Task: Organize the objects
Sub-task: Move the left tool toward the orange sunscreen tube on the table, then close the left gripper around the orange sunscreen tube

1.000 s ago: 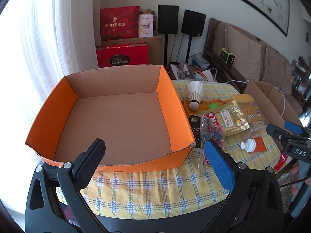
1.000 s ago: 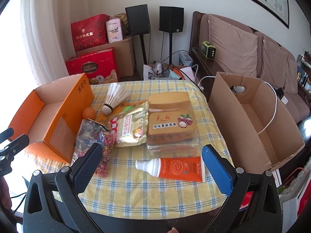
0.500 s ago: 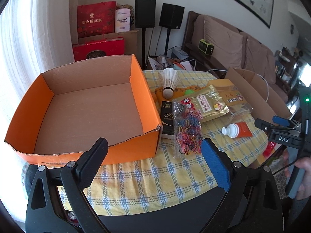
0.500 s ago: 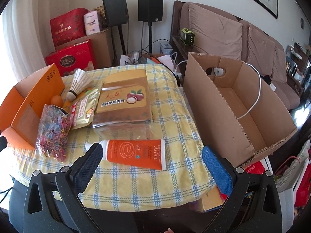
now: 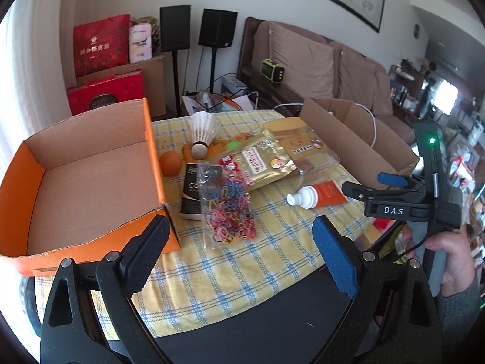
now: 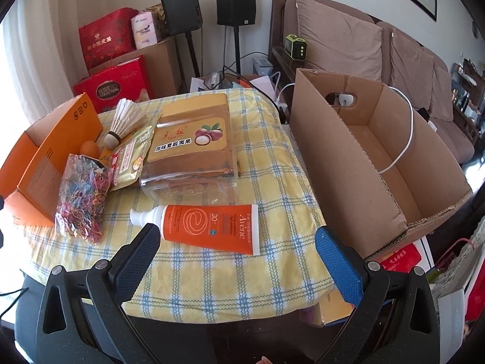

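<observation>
My left gripper (image 5: 239, 236) is open above the checked tablecloth, with nothing between its fingers. Just beyond it lies a clear bag of coloured rubber bands (image 5: 227, 209). The empty orange box (image 5: 153, 145) stands to its left. My right gripper (image 6: 238, 233) is open too, and an orange sunscreen tube (image 6: 209, 224) lies flat just past its fingertips, white cap by the black finger. In the left wrist view the right gripper (image 5: 362, 182) hovers by that tube (image 5: 321, 194), held by a hand (image 5: 454, 257).
A shuttlecock (image 6: 122, 121), a gold pouch (image 6: 130, 157), a macadamia pack (image 6: 191, 142), an orange ball (image 5: 170, 163) and a black packet (image 5: 191, 194) crowd mid-table. A tall brown cardboard box (image 6: 342, 163) stands off the table's right edge. Sofa and speakers lie behind.
The left view has swung right: the orange box slid to the frame's left and the rubber-band bag came ahead of the fingers. The right gripper moved right and lower over the tube, then held.
</observation>
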Demonstrator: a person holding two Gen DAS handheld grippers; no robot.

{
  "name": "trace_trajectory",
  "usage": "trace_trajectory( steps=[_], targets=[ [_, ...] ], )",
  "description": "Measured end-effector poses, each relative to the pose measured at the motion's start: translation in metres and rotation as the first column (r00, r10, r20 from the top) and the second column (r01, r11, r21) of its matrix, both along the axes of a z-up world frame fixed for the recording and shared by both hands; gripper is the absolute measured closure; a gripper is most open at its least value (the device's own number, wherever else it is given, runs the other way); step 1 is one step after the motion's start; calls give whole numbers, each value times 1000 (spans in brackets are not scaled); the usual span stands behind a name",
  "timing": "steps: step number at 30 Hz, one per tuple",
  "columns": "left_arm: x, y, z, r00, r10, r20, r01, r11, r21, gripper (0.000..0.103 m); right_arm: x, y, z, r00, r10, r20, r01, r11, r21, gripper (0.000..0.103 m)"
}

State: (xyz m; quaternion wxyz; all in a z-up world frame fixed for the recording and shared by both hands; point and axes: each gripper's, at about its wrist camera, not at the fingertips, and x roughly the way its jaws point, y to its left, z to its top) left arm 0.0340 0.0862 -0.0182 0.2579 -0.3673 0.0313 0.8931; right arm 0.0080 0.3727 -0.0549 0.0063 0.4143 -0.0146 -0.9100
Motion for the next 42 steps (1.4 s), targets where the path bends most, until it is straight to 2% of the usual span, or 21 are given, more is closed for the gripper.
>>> trace_trajectory(
  steps=[6,9,10,13,18,24,30,37,42],
  targets=[
    [-9,35,-10,993,-110,30,111,994,-25,9,9,8,13,1000,15,-27,-17,997,-77,0],
    [-16,52,-17,988,-149,48,151,988,-42,9,14,13,20,999,9,-34,-12,996,-85,1],
    [-18,58,-20,985,-161,55,164,985,-50,10,15,14,22,999,3,-37,-6,997,-76,1],
    [-23,77,-27,971,-227,80,231,972,-51,22,19,17,28,999,-9,-49,7,998,-60,1],
    [-33,107,-34,948,-294,119,301,952,-50,22,25,28,33,998,-30,-57,26,997,-76,1],
    [-55,135,-49,927,-337,166,352,933,-69,22,31,36,34,997,-52,-53,47,995,-83,1],
    [-65,151,-67,916,-343,206,371,921,-116,22,37,41,37,996,-60,-58,55,995,-86,1],
    [-56,155,-74,903,-364,228,397,910,-120,22,37,51,32,996,-83,-44,78,992,-94,1],
    [-39,156,-71,873,-411,262,445,891,-87,22,37,58,29,994,-101,-38,97,990,-102,1]
  ],
)
